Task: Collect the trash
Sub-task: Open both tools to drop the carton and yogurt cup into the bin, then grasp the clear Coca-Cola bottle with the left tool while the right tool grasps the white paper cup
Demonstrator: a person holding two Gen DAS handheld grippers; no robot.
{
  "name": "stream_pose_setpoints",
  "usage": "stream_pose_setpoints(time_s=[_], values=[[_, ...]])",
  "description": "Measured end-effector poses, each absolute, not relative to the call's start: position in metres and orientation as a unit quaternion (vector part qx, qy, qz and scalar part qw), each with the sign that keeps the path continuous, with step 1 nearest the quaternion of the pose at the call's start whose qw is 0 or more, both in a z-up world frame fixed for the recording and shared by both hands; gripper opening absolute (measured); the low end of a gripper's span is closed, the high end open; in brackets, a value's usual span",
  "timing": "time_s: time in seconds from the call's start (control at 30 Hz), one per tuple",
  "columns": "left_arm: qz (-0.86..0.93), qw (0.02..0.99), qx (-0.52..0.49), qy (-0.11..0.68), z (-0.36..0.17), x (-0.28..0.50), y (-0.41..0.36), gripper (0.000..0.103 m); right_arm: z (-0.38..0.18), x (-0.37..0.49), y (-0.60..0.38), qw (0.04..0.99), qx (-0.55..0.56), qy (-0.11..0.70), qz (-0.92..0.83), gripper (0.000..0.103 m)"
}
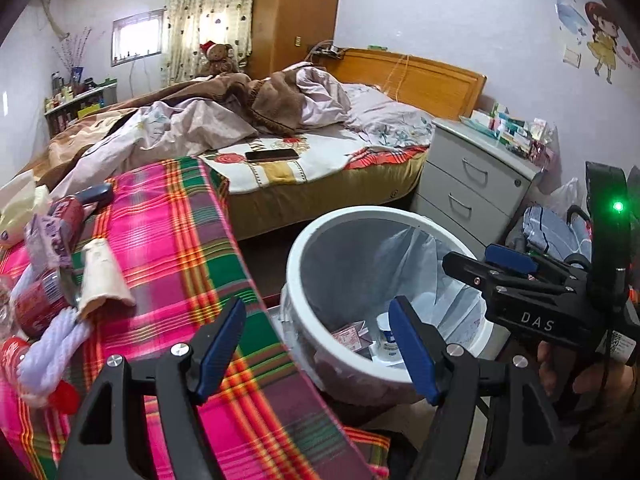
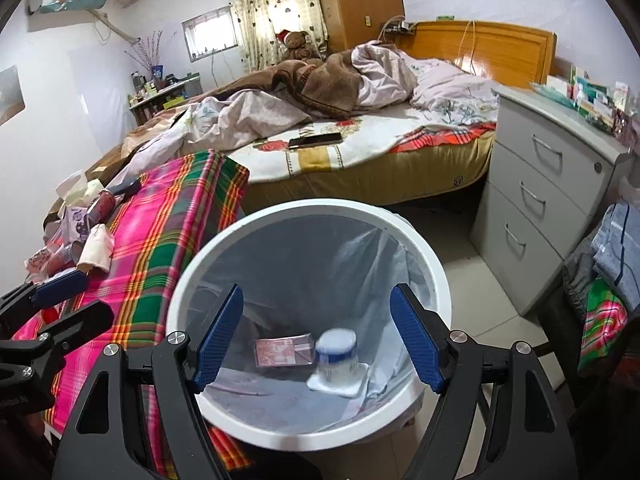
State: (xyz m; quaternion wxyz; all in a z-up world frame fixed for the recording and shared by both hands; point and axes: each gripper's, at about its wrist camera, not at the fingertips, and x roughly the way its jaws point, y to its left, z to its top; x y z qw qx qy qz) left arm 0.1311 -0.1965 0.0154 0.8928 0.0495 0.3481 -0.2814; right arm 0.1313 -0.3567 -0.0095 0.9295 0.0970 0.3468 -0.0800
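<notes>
A white trash bin (image 2: 188,280) with a clear liner stands on the floor beside a plaid-covered table (image 1: 168,240). Inside it lie a red-patterned carton (image 2: 280,350) and a blurred white-and-blue cup (image 2: 338,354); the bin also shows in the left wrist view (image 1: 304,240). My right gripper (image 2: 316,336) is open and empty above the bin's mouth. My left gripper (image 1: 320,354) is open and empty over the table's edge next to the bin. Trash lies on the table's left: red cans (image 1: 38,300), a purple wrapper (image 1: 48,236), a cream paper cup (image 1: 102,276).
An unmade bed (image 1: 260,128) with a phone (image 1: 272,155) on it stands behind. A grey drawer cabinet (image 2: 552,208) is at the right, with folded clothes (image 2: 616,248) beside it. A white rope (image 1: 52,344) lies on the table. The right gripper's body (image 1: 532,300) shows beside the bin.
</notes>
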Motion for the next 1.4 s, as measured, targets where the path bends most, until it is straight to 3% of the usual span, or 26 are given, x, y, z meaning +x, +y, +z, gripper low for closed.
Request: stream_pose_setpoints(time_s=[0.9, 1.4], values=[[-0.085, 0.935, -0.055, 0.339, 0.017, 0.133, 0.013, 0.079, -0.001, 0.169, -0.22, 0.94, 0.073, 0.332, 0.042, 0.077], [-0.05, 0.915, -0.114, 0.383, -0.004, 0.17, 0.055, 0.08, -0.01, 0.228, -0.172, 0.926, 0.044, 0.366, 0.082, 0.077]])
